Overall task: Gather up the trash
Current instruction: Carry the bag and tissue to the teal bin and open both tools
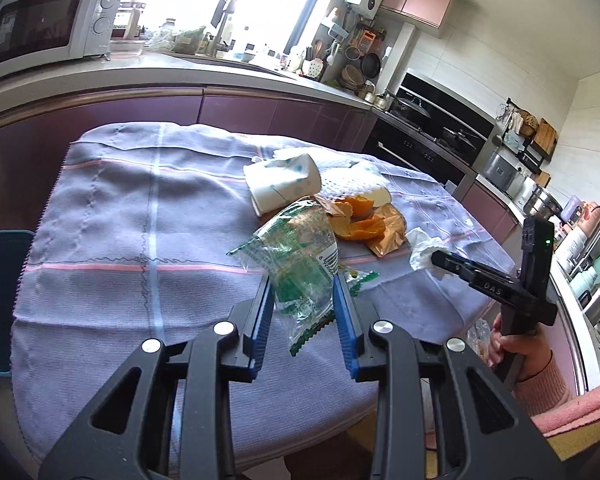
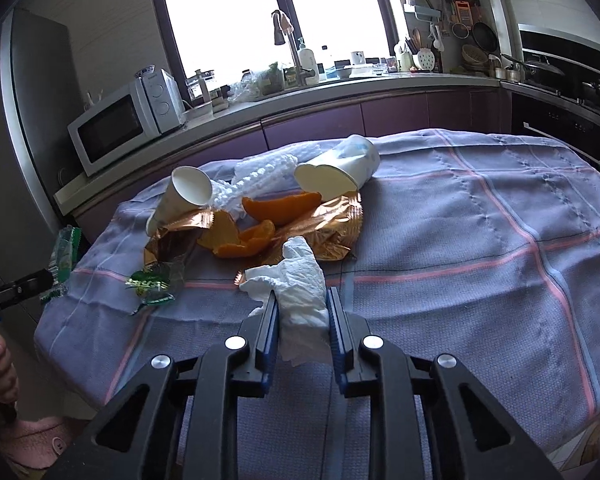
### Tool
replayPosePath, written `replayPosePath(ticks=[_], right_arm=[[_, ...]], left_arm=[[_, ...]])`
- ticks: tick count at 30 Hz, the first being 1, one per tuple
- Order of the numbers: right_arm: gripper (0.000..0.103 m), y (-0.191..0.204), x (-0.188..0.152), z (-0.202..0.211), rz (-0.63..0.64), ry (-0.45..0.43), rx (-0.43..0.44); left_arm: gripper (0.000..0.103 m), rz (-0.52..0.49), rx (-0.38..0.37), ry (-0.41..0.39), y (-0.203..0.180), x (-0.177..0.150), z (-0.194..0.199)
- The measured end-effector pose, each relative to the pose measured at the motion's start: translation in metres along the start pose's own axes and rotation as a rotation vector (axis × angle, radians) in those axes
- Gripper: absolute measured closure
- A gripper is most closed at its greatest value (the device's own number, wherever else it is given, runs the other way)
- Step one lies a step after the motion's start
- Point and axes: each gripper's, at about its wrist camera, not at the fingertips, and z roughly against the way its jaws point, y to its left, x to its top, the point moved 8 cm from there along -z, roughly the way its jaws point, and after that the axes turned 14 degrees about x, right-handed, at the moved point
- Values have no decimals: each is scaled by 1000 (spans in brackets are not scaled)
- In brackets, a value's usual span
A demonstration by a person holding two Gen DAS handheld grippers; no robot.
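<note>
The green plastic wrapper point(image 1: 300, 276) is clamped in the left gripper point(image 1: 302, 312) jaws, lifted above the tabletop's point(image 1: 100, 208) near edge. The crumpled white tissue point(image 2: 300, 292) is gripped by the right gripper point(image 2: 302, 320) jaws. Remaining at the tabletop's far side: two paper cups point(image 2: 340, 168), orange peel point(image 2: 280, 208), copper foil wrapper point(image 2: 328, 232), small green wrapper point(image 2: 156, 280). Collection appears at an early stage.

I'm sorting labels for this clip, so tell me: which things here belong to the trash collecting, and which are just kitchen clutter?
Trash job:
- green wrapper in the left tongs
- tissue between the right tongs
- orange peel
- gold wrapper
- two paper cups
- foam net
- small green wrapper

Just lying about:
- microwave
- faucet
- tablecloth
</note>
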Motion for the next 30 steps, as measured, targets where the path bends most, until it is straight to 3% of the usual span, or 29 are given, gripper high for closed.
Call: replayPosePath(ticks=[7, 16, 22, 30], right_arm=[[82, 96, 33, -32, 132, 16, 243], [82, 234, 41, -126, 284, 161, 548], [82, 309, 30, -190, 338, 284, 650], [81, 366, 6, -260, 342, 432, 666]], left_arm=[[73, 77, 145, -62, 67, 12, 29], [73, 184, 389, -96, 182, 13, 62], [72, 244, 503, -68, 252, 6, 61], [71, 283, 566, 8, 307, -8, 36]])
